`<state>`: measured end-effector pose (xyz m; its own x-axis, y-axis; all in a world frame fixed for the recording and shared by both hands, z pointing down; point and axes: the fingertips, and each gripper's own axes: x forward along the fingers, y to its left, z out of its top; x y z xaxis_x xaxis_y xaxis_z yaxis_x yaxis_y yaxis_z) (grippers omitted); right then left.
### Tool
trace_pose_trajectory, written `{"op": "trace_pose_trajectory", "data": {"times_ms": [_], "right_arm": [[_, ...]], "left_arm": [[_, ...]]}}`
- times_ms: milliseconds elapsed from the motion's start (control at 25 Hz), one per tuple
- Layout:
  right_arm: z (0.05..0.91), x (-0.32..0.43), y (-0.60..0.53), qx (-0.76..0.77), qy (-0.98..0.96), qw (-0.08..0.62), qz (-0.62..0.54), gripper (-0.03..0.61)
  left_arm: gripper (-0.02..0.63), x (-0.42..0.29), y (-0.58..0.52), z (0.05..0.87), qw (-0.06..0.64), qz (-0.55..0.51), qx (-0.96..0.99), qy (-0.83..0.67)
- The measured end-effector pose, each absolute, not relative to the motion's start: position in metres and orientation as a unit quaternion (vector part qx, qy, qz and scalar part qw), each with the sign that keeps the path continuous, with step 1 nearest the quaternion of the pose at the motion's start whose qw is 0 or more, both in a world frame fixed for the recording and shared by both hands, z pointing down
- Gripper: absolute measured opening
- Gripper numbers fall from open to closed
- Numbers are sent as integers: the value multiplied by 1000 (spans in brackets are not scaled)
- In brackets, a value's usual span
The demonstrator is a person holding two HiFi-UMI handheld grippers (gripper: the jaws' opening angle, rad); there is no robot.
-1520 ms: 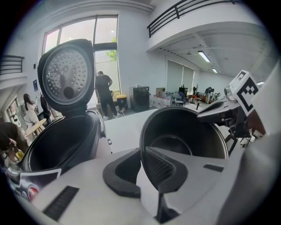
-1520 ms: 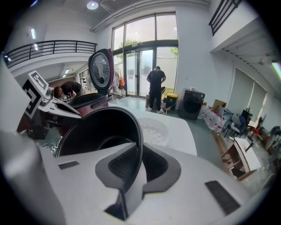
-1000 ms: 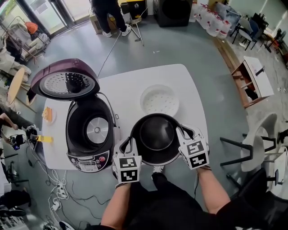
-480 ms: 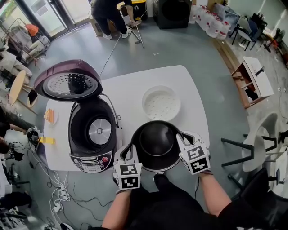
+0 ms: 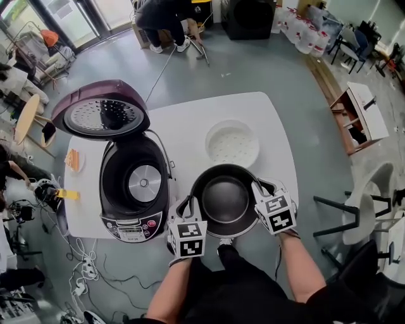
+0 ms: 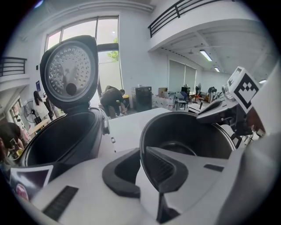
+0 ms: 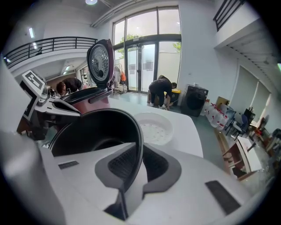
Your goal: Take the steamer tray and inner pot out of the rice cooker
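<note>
The black inner pot (image 5: 224, 199) is out of the cooker, at the white table's (image 5: 183, 120) front edge, right of the open rice cooker (image 5: 134, 190). My left gripper (image 5: 190, 207) is shut on the pot's left rim, one pad inside and one outside the wall (image 6: 142, 169). My right gripper (image 5: 259, 190) is shut on the right rim in the same way (image 7: 139, 163). The pot (image 6: 189, 132) (image 7: 92, 129) is upright and empty. The white perforated steamer tray (image 5: 232, 143) (image 7: 153, 127) lies on the table behind the pot. Whether the pot's base touches the table is hidden.
The cooker's purple lid (image 5: 101, 115) stands open at the back left. An orange item on a small plate (image 5: 73, 160) lies at the table's left edge. A chair (image 5: 364, 202) stands to the right, cables (image 5: 82, 272) trail on the floor at left, and a person (image 5: 161, 19) bends over beyond the table.
The pot, held by both grippers, has sunk a little toward the table at its front edge. The cooker and steamer tray have stayed where they were.
</note>
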<state>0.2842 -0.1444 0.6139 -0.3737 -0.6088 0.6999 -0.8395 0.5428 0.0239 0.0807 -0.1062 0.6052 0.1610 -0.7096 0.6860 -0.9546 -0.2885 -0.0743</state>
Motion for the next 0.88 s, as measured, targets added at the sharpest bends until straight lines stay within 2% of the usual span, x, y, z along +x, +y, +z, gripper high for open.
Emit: {"op": "trace_pose_trajectory", "data": {"times_ms": [480,560,640,880], "right_arm": [[624,295,-163,470,-810,312,161,54],[606,295,-168,483,-812,297,137,56],[588,297,-172,495,-812,286,118,84],[522,299,-169,512,-826,214,97,86]], "left_arm": [[52,91,-127,612,171,314,741,-569],[69,89,-130,603,155,310,741,-575],[112,88,-133,588,139,301,745,-579],[117,100,-135,522,125,206,777,-581]]}}
